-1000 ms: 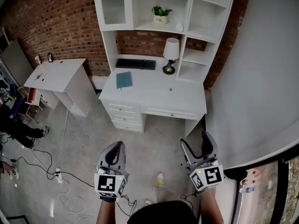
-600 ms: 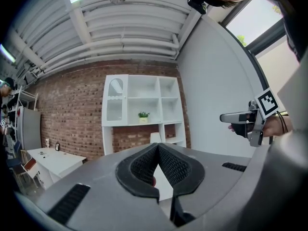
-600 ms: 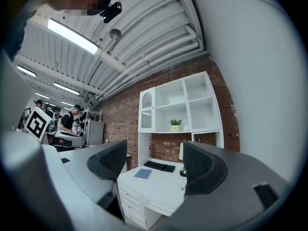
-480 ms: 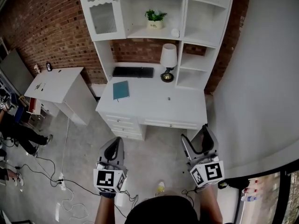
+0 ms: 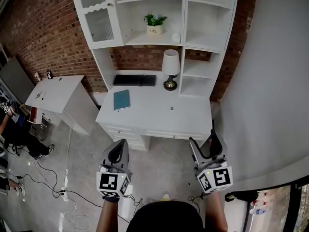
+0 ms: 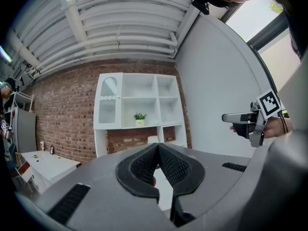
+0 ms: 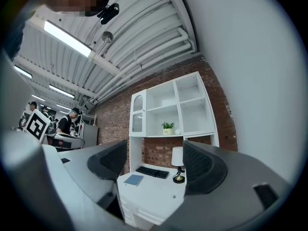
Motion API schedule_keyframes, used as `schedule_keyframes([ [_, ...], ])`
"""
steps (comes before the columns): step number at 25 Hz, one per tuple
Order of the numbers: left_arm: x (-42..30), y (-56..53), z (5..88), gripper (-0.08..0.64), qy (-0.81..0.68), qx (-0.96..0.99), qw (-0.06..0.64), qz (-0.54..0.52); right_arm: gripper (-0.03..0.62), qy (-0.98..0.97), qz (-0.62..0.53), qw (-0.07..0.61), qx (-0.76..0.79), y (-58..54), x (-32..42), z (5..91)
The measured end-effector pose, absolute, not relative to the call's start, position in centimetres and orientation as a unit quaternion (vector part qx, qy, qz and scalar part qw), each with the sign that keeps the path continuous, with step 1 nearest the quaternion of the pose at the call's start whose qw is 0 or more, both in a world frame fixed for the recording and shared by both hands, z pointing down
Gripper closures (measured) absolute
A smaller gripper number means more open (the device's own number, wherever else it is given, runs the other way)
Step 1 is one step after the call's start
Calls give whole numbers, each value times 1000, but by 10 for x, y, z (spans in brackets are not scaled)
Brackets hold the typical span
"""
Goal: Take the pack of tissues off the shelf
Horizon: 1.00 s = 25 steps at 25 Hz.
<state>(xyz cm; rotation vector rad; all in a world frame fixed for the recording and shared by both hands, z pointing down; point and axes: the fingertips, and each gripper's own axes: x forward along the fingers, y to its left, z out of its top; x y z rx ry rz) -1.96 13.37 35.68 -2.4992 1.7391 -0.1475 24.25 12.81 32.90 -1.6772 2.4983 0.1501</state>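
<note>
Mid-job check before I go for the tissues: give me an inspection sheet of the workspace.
Surface: white desk, mostly bare, under a white shelf unit.
Job's things: small white thing beside the potted plant on the shelf, maybe the tissue pack; too small to tell.
Clutter: lamp, keyboard, teal notebook, a tiny item on the desk.
Grippers: left gripper jaws together, empty; right gripper jaws apart, empty; both short of the desk.
Cables: loose cables on the floor at the left.
Surroundings: brick wall, white side table, a person at the left edge.
</note>
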Motion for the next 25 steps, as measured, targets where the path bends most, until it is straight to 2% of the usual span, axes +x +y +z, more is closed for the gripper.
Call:
schedule_keyframes([
  [8, -19, 125, 356, 543, 579, -812, 48, -60, 273, 833, 31, 78, -547, 111, 245, 334],
  [25, -14, 40, 363, 543, 574, -816, 42, -45, 273, 820, 58, 38, -568, 49, 252, 343],
])
